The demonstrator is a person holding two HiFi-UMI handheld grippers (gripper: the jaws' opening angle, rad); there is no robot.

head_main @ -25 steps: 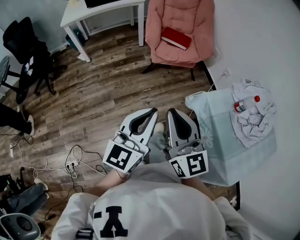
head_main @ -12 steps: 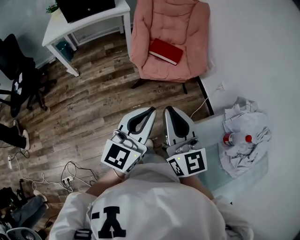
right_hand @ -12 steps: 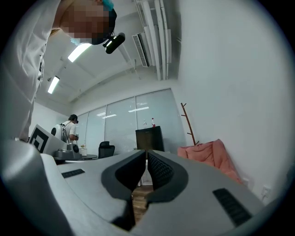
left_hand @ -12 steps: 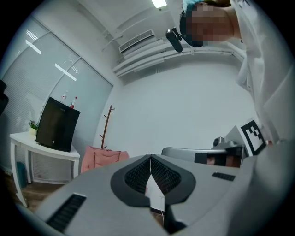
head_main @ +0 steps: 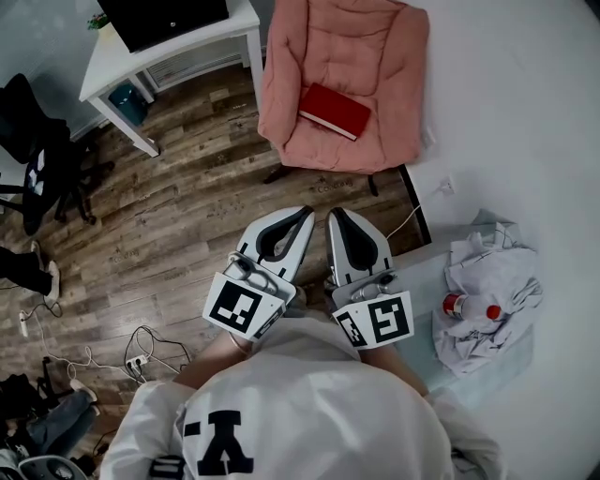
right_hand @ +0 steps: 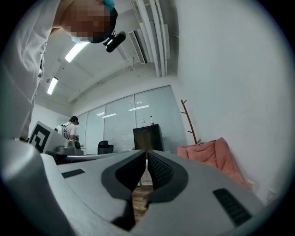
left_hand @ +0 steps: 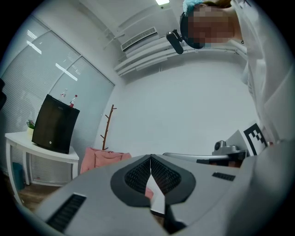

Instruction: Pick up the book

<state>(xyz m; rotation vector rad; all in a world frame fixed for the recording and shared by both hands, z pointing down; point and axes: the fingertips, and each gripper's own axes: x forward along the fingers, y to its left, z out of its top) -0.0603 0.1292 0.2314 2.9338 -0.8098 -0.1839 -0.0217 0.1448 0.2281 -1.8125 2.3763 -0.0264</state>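
1. Wooden floor (head_main: 169, 206) covers most of the room. At its far side a red book (head_main: 335, 111) lies flat on the seat of a pink armchair (head_main: 375, 56), which stands against the white wall (head_main: 525, 112) on the right.
2. It looks like a hardback, so it is probably stiff and of moderate weight, with a smooth cover that may slip between the pads. Its white page edge faces the near side. The soft cushion beneath should give, so one jaw could press in under an edge. The best hold is probably across that near long edge, pinching both covers so the book stays shut.
3. The left claw (head_main: 307, 214) and the right claw (head_main: 335, 214) sit side by side close to the person, well apart from the armchair, with their tips pointing towards it. Each has its jaws pressed together with nothing between them, so they would have to open before any grab.
4. Left of the armchair stands a white desk (head_main: 103, 70) with a black box (head_main: 164, 17) on it, and further left a black office chair (head_main: 28, 141).
5. Near on the right, a low pale table (head_main: 427, 281) carries a crumpled cloth (head_main: 502, 272) and a red-capped bottle (head_main: 469, 307). Cables (head_main: 141, 347) trail over the floor, near left.
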